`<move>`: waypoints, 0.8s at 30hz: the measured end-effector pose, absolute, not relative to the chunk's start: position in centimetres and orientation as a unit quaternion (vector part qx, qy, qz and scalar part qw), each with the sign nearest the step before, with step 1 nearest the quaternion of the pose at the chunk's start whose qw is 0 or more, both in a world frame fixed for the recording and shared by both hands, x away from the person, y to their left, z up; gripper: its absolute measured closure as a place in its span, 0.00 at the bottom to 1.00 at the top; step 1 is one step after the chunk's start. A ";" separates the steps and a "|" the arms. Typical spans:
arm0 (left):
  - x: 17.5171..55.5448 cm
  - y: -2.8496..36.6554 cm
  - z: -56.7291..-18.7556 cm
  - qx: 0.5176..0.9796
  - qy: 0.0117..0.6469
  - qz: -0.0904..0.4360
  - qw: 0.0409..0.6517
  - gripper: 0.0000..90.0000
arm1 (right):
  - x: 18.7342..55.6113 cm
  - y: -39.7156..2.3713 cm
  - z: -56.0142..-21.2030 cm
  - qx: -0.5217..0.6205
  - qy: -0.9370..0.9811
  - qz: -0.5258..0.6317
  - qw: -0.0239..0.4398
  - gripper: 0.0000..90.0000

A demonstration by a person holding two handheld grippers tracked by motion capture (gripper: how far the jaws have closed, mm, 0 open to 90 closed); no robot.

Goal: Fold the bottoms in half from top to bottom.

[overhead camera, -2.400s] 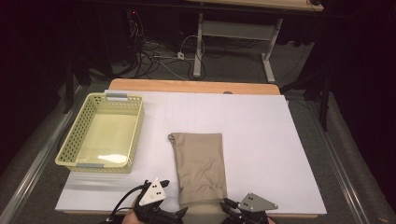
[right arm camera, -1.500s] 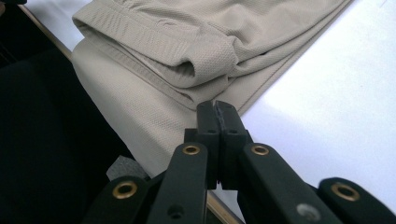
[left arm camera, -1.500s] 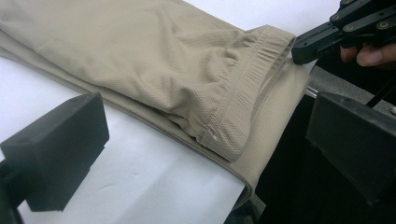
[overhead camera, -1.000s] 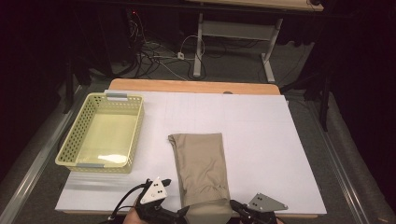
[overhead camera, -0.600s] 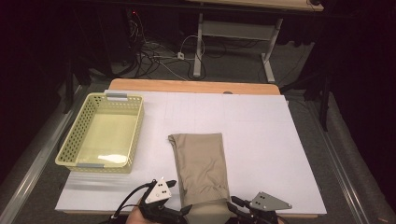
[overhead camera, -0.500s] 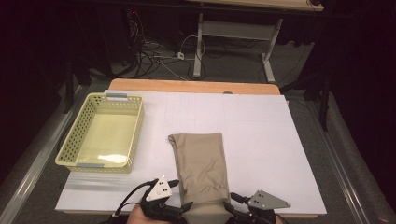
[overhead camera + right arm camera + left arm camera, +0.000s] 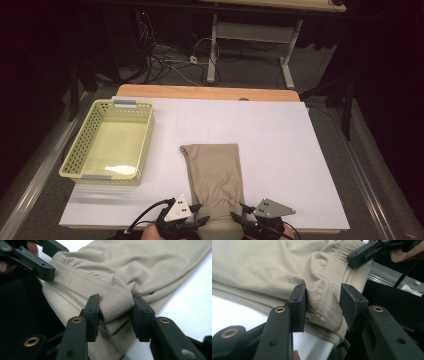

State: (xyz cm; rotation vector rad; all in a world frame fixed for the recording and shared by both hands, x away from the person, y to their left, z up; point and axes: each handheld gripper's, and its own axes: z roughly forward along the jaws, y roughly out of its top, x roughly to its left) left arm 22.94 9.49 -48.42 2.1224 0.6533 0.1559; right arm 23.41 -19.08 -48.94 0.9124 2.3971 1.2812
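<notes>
The shorts (image 7: 214,172) are beige, of a fine mesh knit, folded lengthwise into a long narrow strip that lies flat on the white counter (image 7: 300,150), its far end squared off and its near end at the counter's front edge, right of the yellow basket (image 7: 107,142). A stitched waistband runs across the near end, which is bunched and wrinkled. The left gripper (image 7: 323,307) has just been closing its jaws, and they now pinch a fold of the waistband at its left corner. The right gripper (image 7: 115,312) has also just narrowed its jaws, which are clamped on a gathered roll of fabric at the right corner.
</notes>
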 end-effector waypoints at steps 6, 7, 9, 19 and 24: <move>21.5 9.4 -47.9 0.867 0.249 0.041 0.430 0.62 | 21.9 -19.4 -48.6 0.304 0.833 0.443 0.134 0.72; 21.2 9.4 -47.8 0.869 0.244 0.035 0.429 0.62 | 21.5 -19.5 -48.6 0.303 0.833 0.442 0.133 0.72; 20.6 9.4 -47.5 0.875 0.232 0.032 0.424 0.62 | 20.8 -19.6 -48.5 0.300 0.835 0.441 0.134 0.72; 21.0 10.5 -47.0 0.852 0.247 0.038 0.461 0.42 | 20.2 -19.9 -48.1 0.308 0.824 0.458 0.128 0.42; 21.4 11.3 -46.8 0.836 0.270 0.064 0.473 0.25 | 20.3 -20.0 -47.9 0.310 0.814 0.472 0.135 0.29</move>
